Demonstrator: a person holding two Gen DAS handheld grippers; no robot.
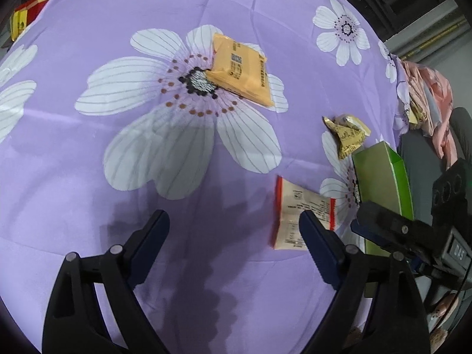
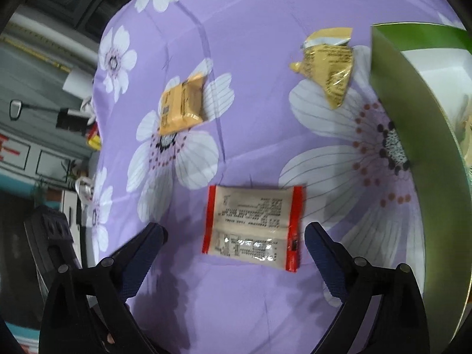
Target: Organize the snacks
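Lying flat on the purple floral cloth (image 2: 259, 29) is a white packet with red ends (image 2: 253, 225), just ahead of the right gripper (image 2: 236, 236); its jaws stand wide apart, holding nothing. The left gripper (image 1: 233, 227) is likewise spread and empty above bare cloth. An orange packet (image 1: 240, 69) rests on a printed flower, well apart. A gold wrapper (image 2: 329, 65) lies near the green box (image 2: 413, 118).

1. "DAS" (or close to it) stands on a small label on the right gripper (image 1: 380, 227)'s black body; 
2. print on the snack packets is too small and blurred to read.
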